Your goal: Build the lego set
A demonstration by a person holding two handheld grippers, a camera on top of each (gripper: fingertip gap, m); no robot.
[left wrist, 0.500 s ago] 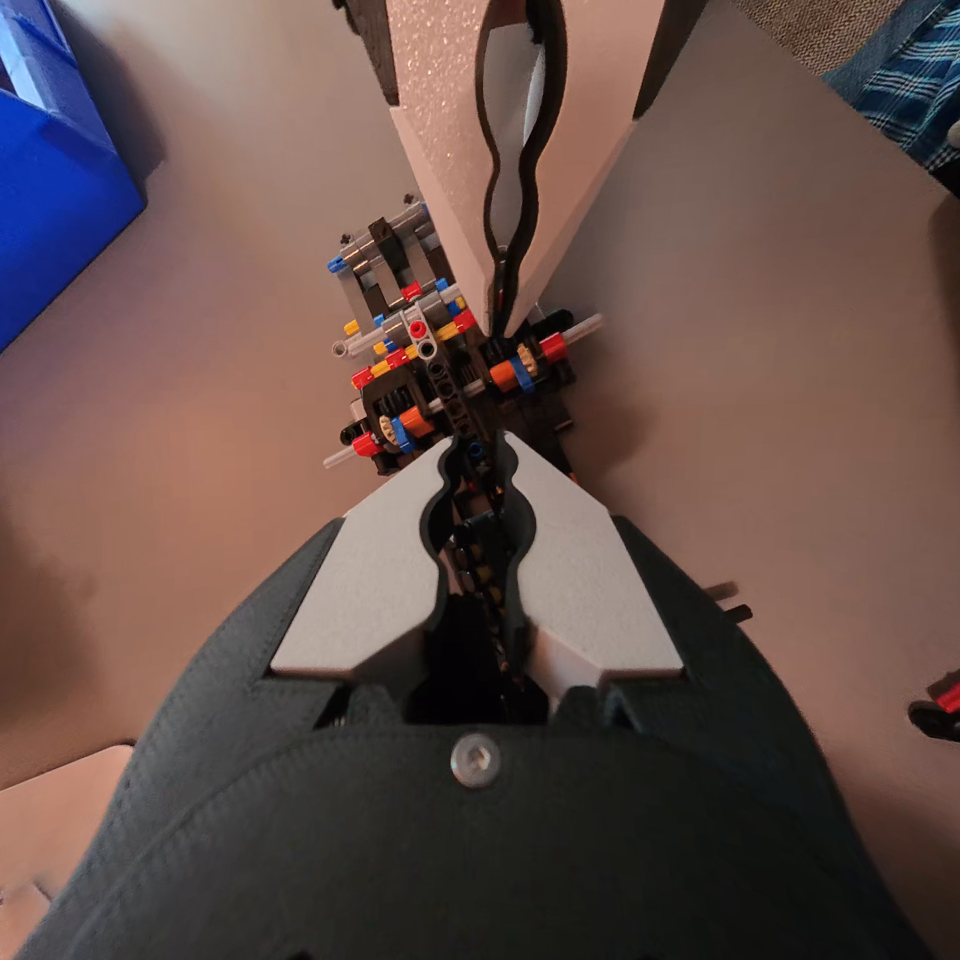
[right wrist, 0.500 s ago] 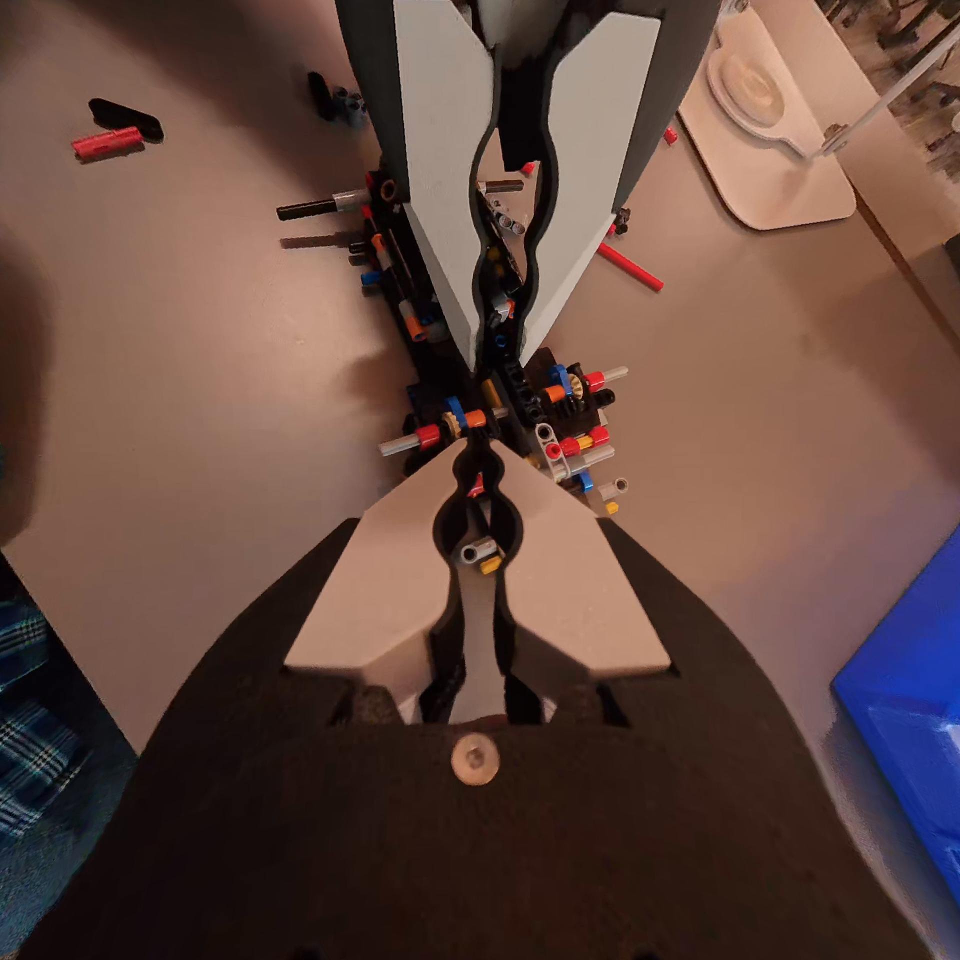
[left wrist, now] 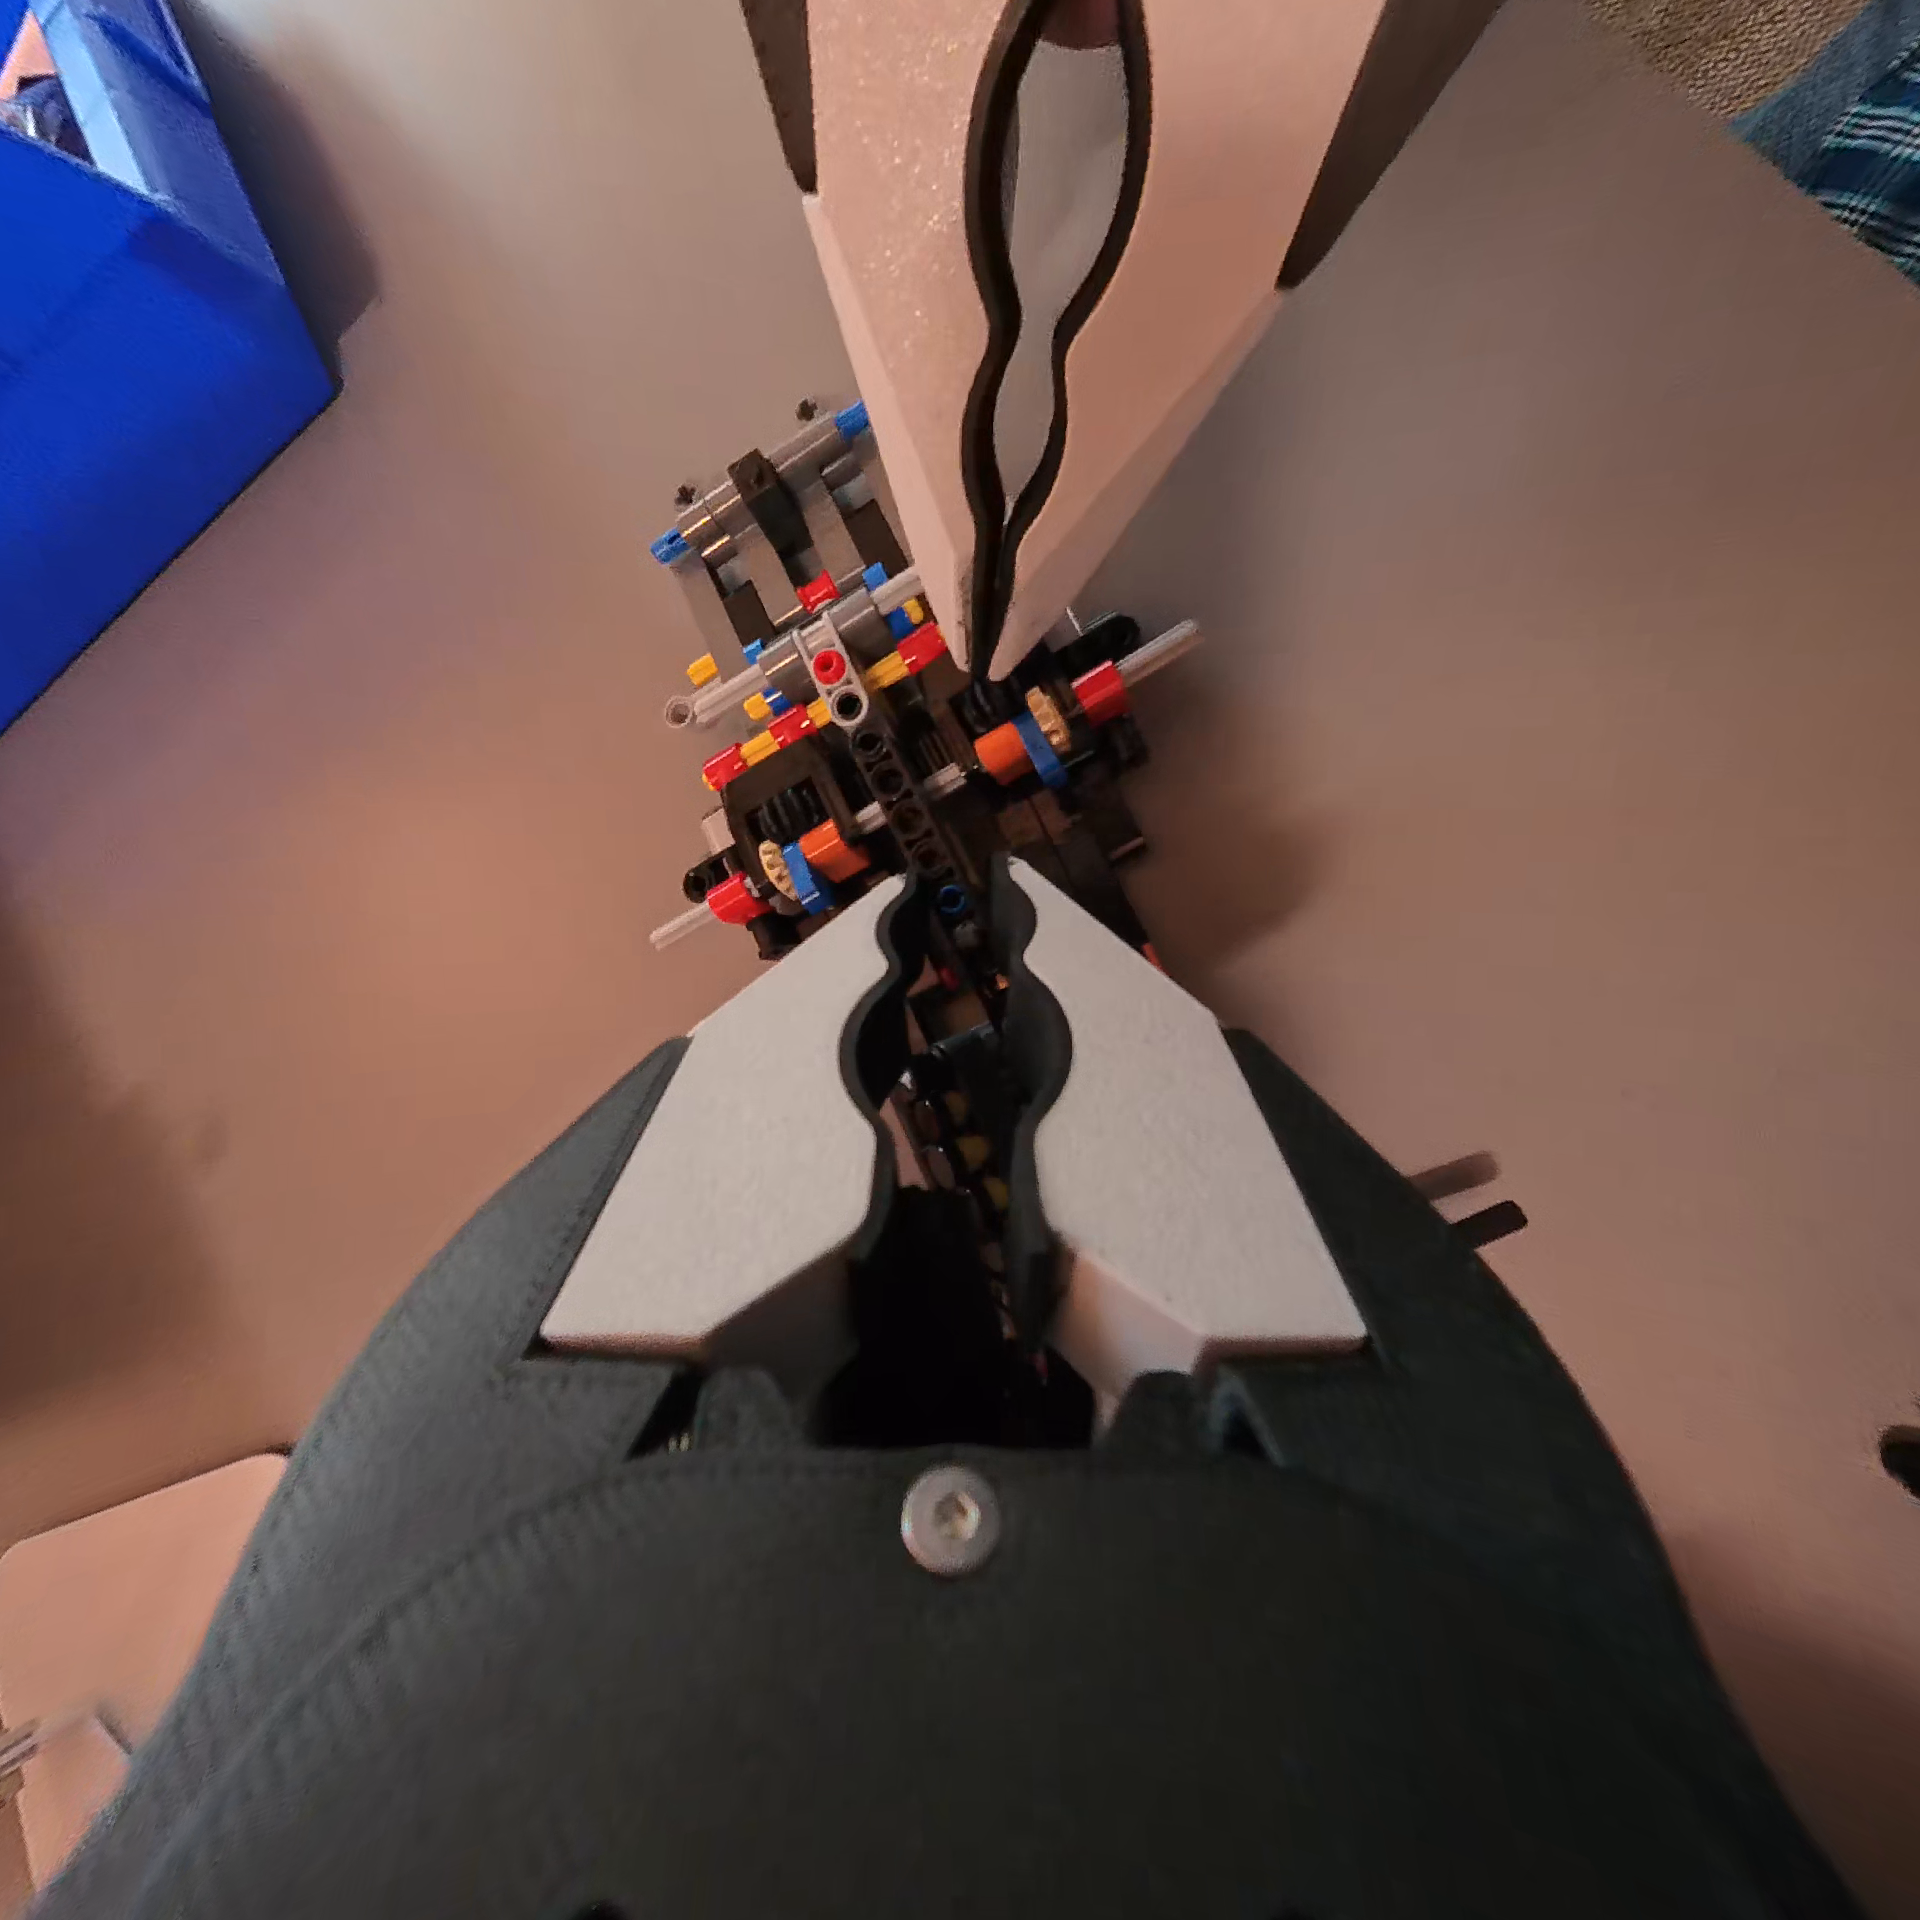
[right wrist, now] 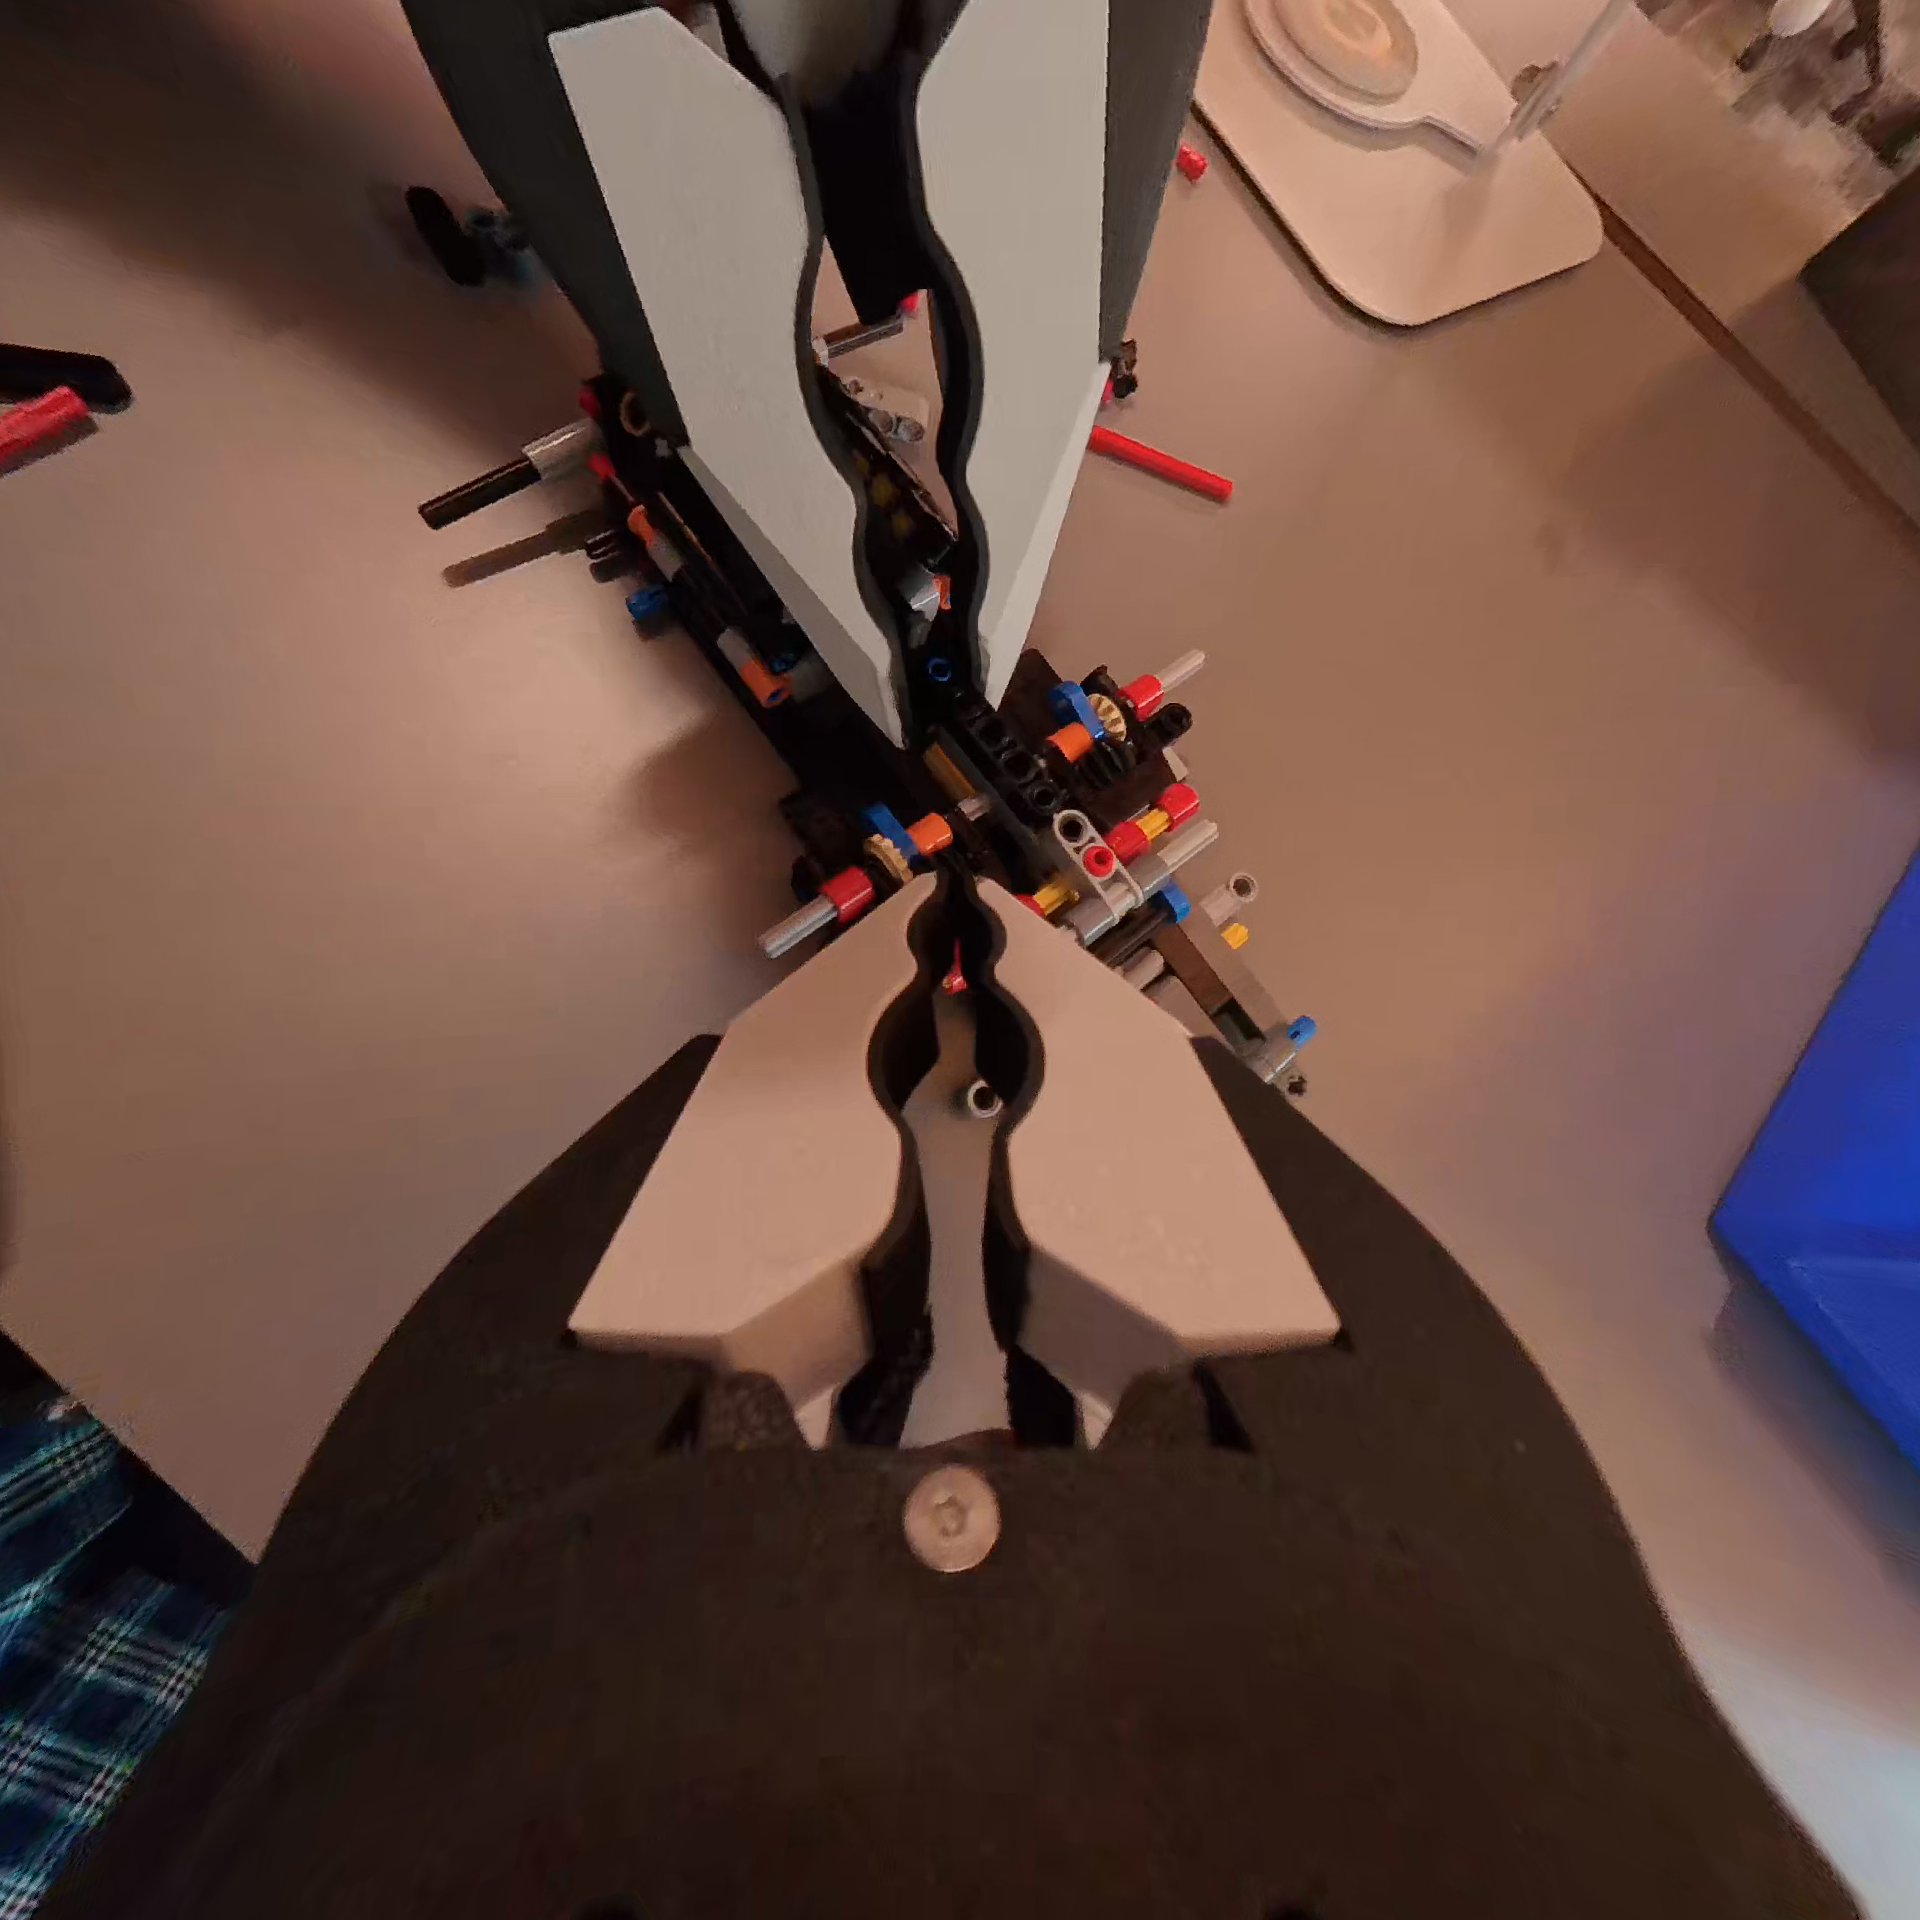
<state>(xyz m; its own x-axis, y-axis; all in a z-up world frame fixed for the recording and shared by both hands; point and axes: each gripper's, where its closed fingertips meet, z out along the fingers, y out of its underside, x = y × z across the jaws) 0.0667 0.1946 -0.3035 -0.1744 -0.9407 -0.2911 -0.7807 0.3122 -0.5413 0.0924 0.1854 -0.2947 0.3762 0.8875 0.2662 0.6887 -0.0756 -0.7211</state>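
The partly built lego model (left wrist: 831, 748), black beams with red, blue, orange and yellow pins and grey axles, lies on the tan table (left wrist: 416, 1039). My left gripper (left wrist: 961, 899) is shut on the model's long black beam, which runs back between its white pads. My right gripper (left wrist: 982, 665) comes in from above, jaws together, tips touching the model's middle beside an orange bush. In the right wrist view the model (right wrist: 1091, 810) lies between my right gripper (right wrist: 951, 894) and the left gripper (right wrist: 935, 717). I see nothing held between the right tips.
A blue bin (left wrist: 125, 416) stands beside the model and also shows in the right wrist view (right wrist: 1849, 1195). Loose parts lie around: a red axle (right wrist: 1158, 462), a red and a black piece (right wrist: 42, 410). A white stand base (right wrist: 1403, 177) sits far right. Plaid cloth (right wrist: 62, 1558) shows past the table edge. Less than 4 cm separates the two grippers' tips.
The right gripper has twisted a little, so the model looks more slanted in its view. The left gripper's hold on the beam is unchanged.
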